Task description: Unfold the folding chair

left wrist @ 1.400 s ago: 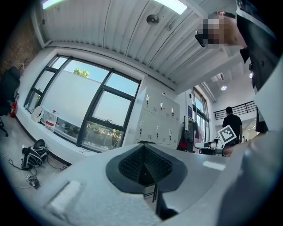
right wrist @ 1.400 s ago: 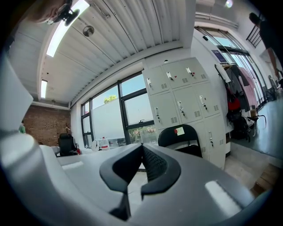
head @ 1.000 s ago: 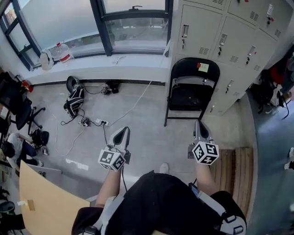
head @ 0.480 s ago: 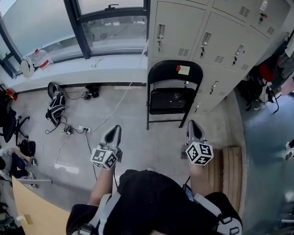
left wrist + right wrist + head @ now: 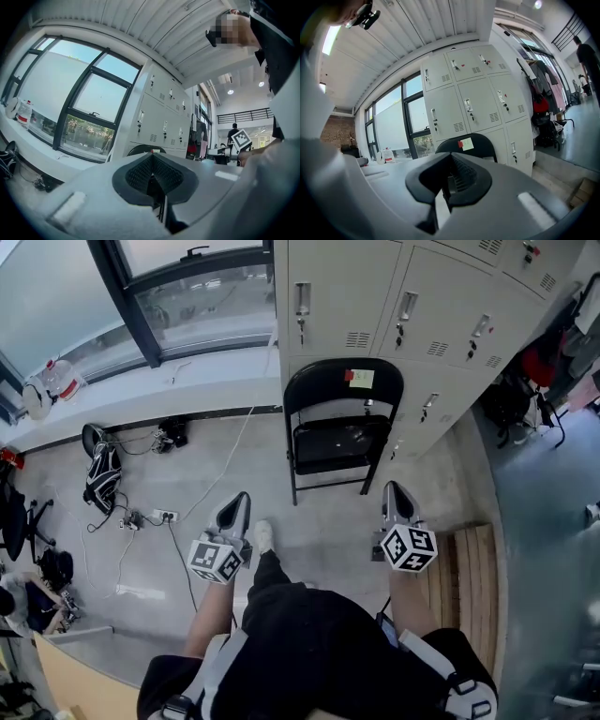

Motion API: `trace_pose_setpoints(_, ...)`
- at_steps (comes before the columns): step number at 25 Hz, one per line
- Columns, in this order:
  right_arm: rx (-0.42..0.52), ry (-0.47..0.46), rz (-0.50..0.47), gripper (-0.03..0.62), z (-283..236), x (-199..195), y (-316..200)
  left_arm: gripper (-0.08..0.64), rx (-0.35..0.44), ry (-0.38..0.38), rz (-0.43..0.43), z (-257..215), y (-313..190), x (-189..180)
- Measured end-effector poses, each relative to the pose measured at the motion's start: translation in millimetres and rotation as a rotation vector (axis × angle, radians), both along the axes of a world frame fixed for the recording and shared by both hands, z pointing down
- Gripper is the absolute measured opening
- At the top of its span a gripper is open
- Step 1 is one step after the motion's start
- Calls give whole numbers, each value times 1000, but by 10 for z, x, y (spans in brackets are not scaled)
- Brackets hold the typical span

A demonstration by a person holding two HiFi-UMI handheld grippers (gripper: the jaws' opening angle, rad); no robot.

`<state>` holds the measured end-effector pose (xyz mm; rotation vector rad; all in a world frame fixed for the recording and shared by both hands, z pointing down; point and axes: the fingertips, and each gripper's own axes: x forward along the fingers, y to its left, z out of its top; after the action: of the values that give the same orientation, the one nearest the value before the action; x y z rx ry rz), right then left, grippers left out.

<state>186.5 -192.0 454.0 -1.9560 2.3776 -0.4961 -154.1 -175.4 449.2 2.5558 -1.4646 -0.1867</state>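
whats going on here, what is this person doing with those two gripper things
A person holds a gripper in each hand and faces a black folding chair that stands against the grey lockers. The left gripper and the right gripper are both shut and empty, held out short of the chair and touching nothing. Neither has taken hold of the chair yet, so the unfolding has not begun.

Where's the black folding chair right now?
In the head view the folding chair stands at upper centre on the floor, against the grey lockers, just right of the window.
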Motion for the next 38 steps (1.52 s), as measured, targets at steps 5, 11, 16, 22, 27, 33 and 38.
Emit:
trace_pose_setpoints(5,7,5,94,6,-31,133,-369,0,17,17,65,-24,-599,61)
trace_pose_setpoints(11,43,1,159,6,-239,47,-889,0,66,14,139,-223,-1420,68)
trace_pose_setpoints(16,36,12,195,6,-254,-48,-1180,0,61,18,204,-221,-1924,146)
trace_pose_setpoints(22,8,17,270,6,-203,-20,-1374,0,18,10,286,-74,-2396,276)
trace_pose_setpoints(27,-24,-1,330,6,-68,-52,-1476,0,-13,-34,336,90,-2792,413)
trace_pose_setpoints(33,-73,-30,351,6,115,-313,-1698,2,-55,-68,421,293,-3146,551)
trace_pose_setpoints(38,-106,-39,387,6,256,-423,-1741,85,-151,-112,488,653,-3414,662)
